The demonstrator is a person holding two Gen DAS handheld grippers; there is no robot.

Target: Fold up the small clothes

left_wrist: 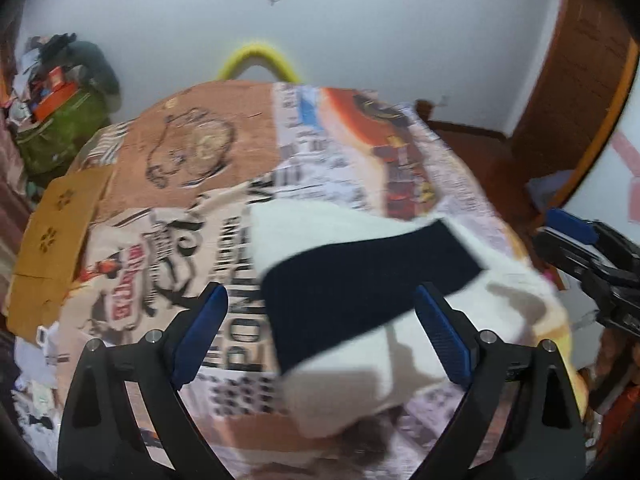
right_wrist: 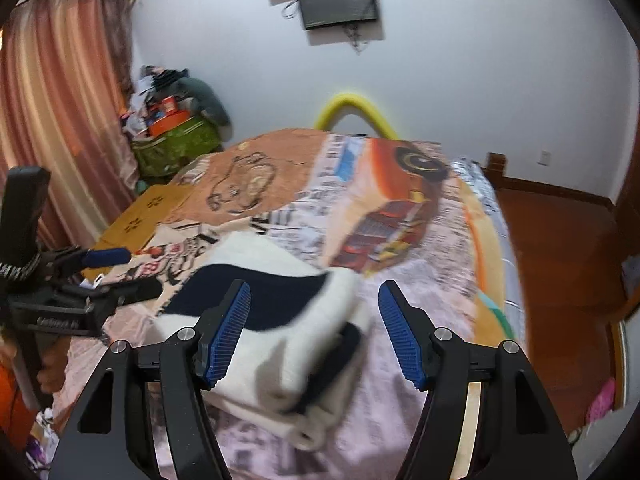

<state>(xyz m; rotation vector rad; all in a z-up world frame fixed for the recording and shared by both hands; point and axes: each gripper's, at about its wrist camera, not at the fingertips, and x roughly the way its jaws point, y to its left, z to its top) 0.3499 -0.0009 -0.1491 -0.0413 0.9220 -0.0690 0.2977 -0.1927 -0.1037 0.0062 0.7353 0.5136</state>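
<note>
A small white garment with a broad dark navy band (left_wrist: 360, 280) lies folded on the printed bed cover (left_wrist: 192, 152). It also shows in the right wrist view (right_wrist: 288, 320), its near end rolled up. My left gripper (left_wrist: 322, 334) is open and empty, hovering just above the garment's near edge. My right gripper (right_wrist: 314, 332) is open and empty too, with the garment's rolled end between and below its blue pads. The right gripper shows at the right edge of the left wrist view (left_wrist: 588, 248); the left gripper shows at the left of the right wrist view (right_wrist: 80, 280).
A flat cardboard piece (left_wrist: 52, 240) lies on the bed's left side. A green bag piled with clutter (right_wrist: 176, 136) stands by the pink curtain (right_wrist: 52, 120). A yellow curved bar (right_wrist: 356, 112) rises behind the bed. Wooden floor (right_wrist: 560, 232) lies to the right.
</note>
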